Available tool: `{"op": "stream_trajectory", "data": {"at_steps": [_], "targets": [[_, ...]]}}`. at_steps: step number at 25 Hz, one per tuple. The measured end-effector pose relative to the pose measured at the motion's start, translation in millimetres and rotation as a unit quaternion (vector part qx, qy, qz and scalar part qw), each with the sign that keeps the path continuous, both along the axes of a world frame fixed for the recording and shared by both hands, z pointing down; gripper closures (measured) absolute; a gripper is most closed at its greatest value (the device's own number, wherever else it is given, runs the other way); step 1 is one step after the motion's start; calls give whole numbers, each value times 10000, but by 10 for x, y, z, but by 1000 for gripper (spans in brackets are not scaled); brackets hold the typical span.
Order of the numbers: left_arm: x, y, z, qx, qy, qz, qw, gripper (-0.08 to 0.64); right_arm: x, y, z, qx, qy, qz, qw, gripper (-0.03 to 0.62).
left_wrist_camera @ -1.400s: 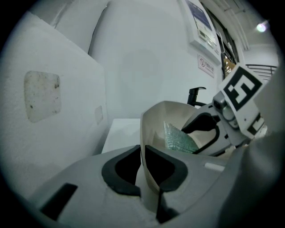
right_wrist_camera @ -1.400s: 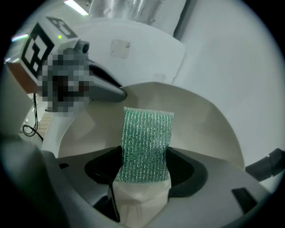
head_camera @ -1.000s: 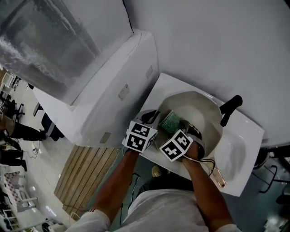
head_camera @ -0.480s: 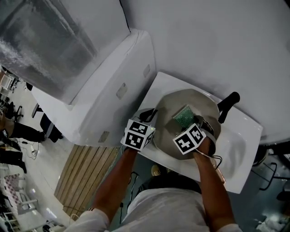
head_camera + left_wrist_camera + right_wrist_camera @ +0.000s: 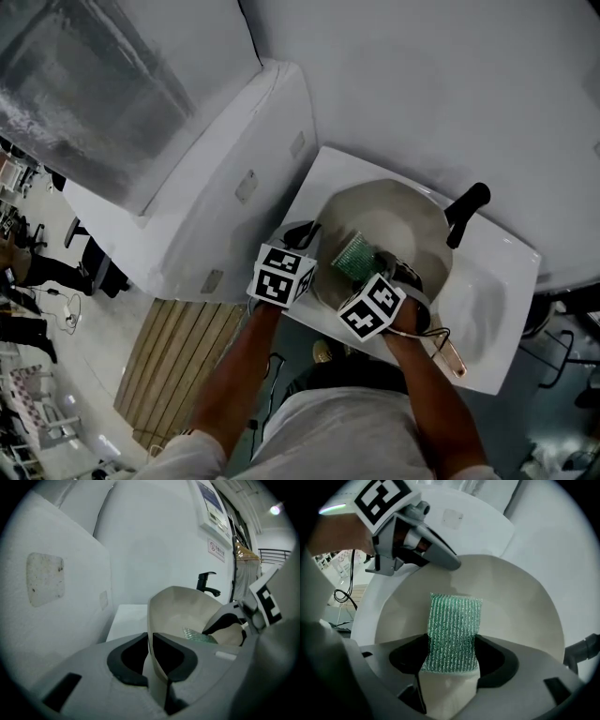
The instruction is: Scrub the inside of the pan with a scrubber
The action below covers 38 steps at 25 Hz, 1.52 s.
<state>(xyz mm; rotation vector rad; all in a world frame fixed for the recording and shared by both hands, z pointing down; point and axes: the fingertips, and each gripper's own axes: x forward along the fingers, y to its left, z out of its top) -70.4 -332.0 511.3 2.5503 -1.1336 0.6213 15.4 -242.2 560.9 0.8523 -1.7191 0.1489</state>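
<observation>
OK, pan (image 5: 398, 220): in white sink (image 5: 497, 309).
left gripper (image 5: 150, 641): clamped on pan's near-left rim.
right gripper (image 5: 452, 641): gripping green scrubber (image 5: 453, 616), flat against pan's inside.

scrubber (image 5: 354, 255) in pan (image 5: 398, 214) | pan in sink (image 5: 483, 314) | faucet (image 5: 206, 582) behind pan

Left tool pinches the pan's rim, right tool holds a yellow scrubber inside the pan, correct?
No, the scrubber is green, not yellow, as the right gripper view shows. The left tool does pinch the rim of the pan, and the right tool holds the scrubber inside it.
</observation>
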Motion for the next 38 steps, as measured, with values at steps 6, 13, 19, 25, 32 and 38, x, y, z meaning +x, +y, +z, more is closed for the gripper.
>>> {"op": "stream_trajectory", "data": {"at_steps": [6,13,19,25,32,38], "targets": [[2,4,-2,-4,-41,10,10000,515,-119,90,199,-205,104,-159,9996,288],[-1,10,7,6,-70,-5,10000,515,317,31,190,-192,413,170,9988,288],[-7,10,13,15,-100,0,9999,515,553,18,115,-130,648,232,9975,288],[-7,9,8,32,-130,-20,9999,515,419,99,-105,-15,437,31,9990,288],[-3,11,12,15,-158,-69,9999,515,-36,357,38,-417,-62,-356,9985,288],[0,11,8,28,-169,-95,9998,515,158,326,85,-380,286,-355,9982,288]]}}
